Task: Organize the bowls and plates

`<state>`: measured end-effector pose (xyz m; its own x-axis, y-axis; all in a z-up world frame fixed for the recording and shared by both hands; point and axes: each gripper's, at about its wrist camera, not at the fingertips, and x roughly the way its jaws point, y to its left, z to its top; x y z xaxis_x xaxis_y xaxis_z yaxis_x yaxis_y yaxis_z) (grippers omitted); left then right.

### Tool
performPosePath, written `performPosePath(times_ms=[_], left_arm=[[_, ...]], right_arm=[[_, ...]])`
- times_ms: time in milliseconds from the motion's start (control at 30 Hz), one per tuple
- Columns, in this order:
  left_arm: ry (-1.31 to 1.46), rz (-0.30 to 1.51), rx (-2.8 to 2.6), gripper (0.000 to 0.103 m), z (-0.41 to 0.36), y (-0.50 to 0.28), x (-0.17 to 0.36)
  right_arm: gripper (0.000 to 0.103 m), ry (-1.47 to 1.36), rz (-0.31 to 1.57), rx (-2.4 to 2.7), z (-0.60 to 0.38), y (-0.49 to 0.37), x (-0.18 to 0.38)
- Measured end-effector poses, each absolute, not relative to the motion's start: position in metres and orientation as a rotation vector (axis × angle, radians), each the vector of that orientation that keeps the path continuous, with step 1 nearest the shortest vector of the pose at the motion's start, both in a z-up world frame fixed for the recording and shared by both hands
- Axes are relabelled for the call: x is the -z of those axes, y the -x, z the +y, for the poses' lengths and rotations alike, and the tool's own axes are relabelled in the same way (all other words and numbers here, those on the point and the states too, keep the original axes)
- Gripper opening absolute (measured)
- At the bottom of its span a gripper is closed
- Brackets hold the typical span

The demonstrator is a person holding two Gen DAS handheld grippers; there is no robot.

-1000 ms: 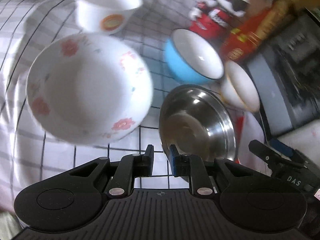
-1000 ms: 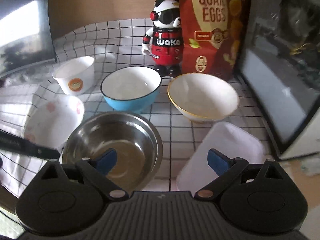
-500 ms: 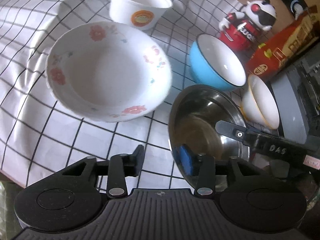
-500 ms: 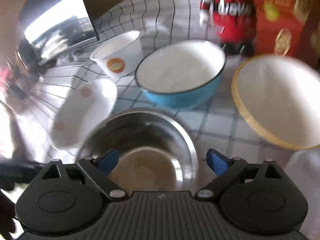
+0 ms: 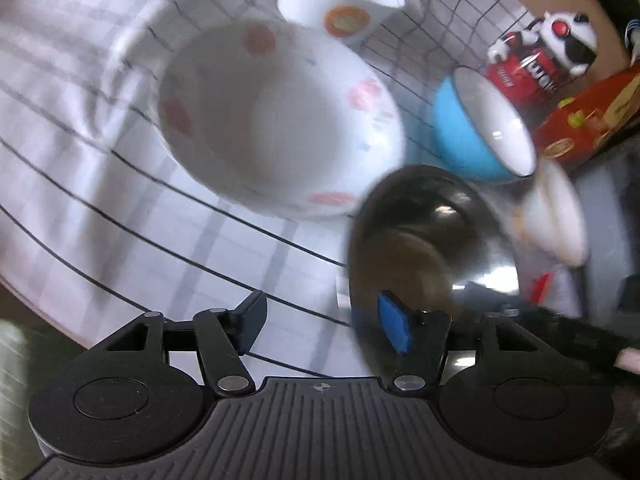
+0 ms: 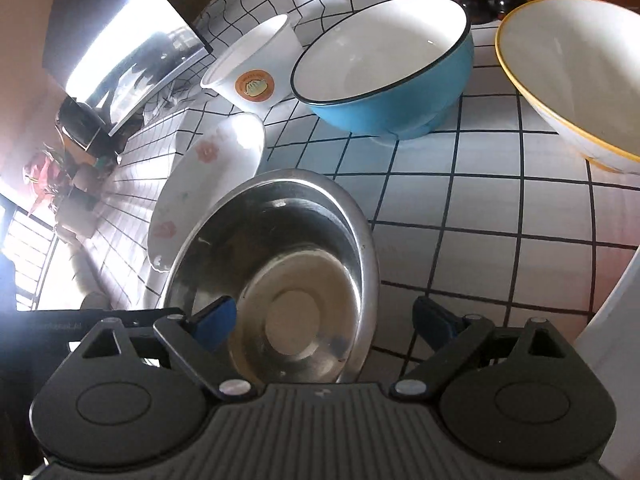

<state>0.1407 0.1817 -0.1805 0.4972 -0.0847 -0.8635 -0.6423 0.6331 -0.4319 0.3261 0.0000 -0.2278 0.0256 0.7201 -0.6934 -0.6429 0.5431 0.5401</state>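
A steel bowl (image 5: 432,248) sits on the checked tablecloth (image 5: 200,248), with a floral bowl (image 5: 280,120) to its left. My left gripper (image 5: 322,324) is opening. The steel bowl's near-left rim lies between its jaws, and the pads do not press on it. My right gripper (image 6: 324,320) is open and low over the steel bowl (image 6: 280,260). One finger hangs over the bowl's inside and the other stands outside its right rim. Behind stand a white cup (image 6: 256,68), a blue bowl (image 6: 384,64) and a yellow-rimmed bowl (image 6: 572,72). The floral bowl (image 6: 208,184) touches the steel bowl's left side.
A toy figure (image 5: 548,52) and a red snack bag (image 5: 592,120) stand at the back. A white container (image 6: 616,340) is at the right edge. The cloth (image 6: 480,200) is bare between the steel bowl and the yellow-rimmed bowl. A shiny appliance (image 6: 120,52) stands at the far left.
My left jaws, shut at the steel bowl's rim a second ago, have spread wide. My right gripper has dropped and tipped down, coming close over the steel bowl.
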Motion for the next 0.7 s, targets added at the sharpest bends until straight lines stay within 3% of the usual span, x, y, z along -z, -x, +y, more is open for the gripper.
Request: performPosePath(times_ms=[167,233,333,367,400,567,700], left_arm=[[0.859,1.022,-0.374,0.064,0.171,-0.146,0.189],[0.875,1.025,-0.360,0.056,0.170,-0.146,0.192],[0.872,1.033,-0.325,0.033,0.171,-0.152,0.192],[0.864,1.038,-0.322,0.027,0.171,-0.154,0.191],[0.862,1.046,-0.321,0.025,0.172,-0.157,0.191],[0.898,1.069,-0.275,0.025,0.181,-0.169,0.187],[0.801,1.005,-0.227,0.027,0.196,-0.168,0.156]], right_arm=[[0.103,-0.140,1.185,-1.024,0.002,-0.332,0.228],[0.103,-0.162,1.231,-1.006,0.003,-0.338,0.228],[0.103,-0.144,1.304,-1.026,0.009,-0.351,0.227],[0.098,-0.159,1.319,-1.026,0.007,-0.355,0.228],[0.086,-0.190,1.319,-1.000,0.003,-0.358,0.228],[0.056,-0.073,1.208,-0.928,0.003,-0.348,0.219],[0.052,-0.016,1.128,-0.943,0.009,-0.326,0.191]])
